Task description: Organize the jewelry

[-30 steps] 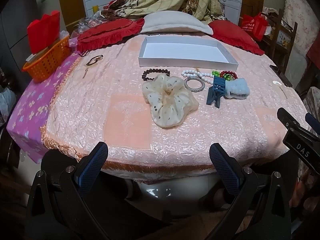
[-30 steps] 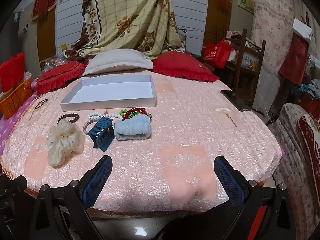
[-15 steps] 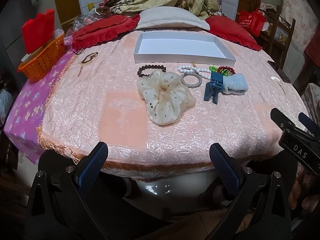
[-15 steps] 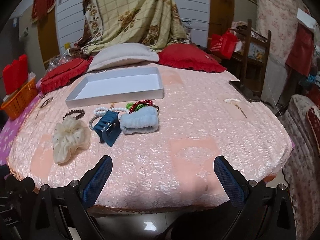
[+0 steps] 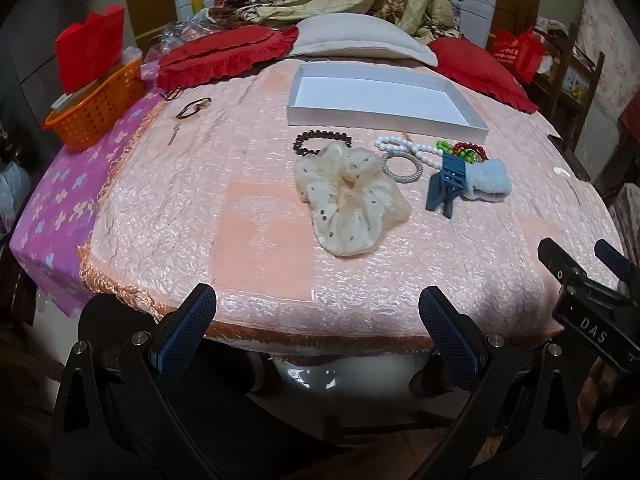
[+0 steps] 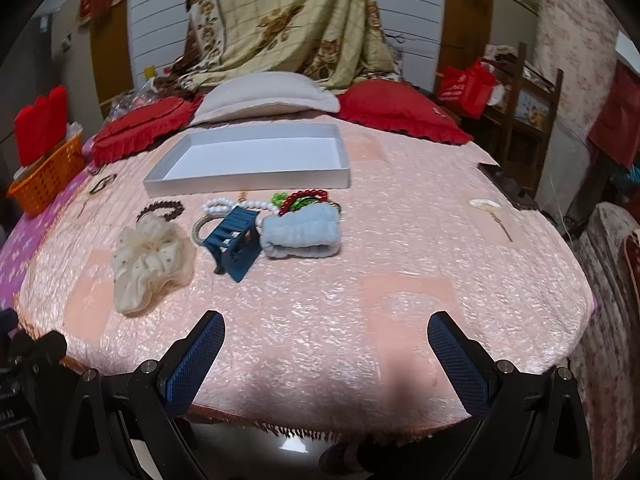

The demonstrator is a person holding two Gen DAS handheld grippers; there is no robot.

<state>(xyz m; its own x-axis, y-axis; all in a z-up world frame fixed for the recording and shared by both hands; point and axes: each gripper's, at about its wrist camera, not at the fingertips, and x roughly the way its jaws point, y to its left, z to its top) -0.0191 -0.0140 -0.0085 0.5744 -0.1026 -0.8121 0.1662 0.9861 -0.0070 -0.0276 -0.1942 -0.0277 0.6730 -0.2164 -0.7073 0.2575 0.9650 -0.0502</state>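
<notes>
Ahead, jewelry cluster [image 6: 256, 216] beside white tray [image 6: 248, 182], well beyond both spread, empty grippers' fingers [image 5: 448, 336].

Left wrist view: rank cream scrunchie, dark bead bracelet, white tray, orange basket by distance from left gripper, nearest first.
From the left gripper:
1. Cream scrunchie, straight ahead at table centre.
2. Dark bead bracelet, just behind the scrunchie.
3. White tray and orange basket, one ahead, one far left: too close to call.

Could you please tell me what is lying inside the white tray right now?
Nothing shows inside the white tray: its floor is bare. Its near wall hides a thin strip of floor.
</notes>
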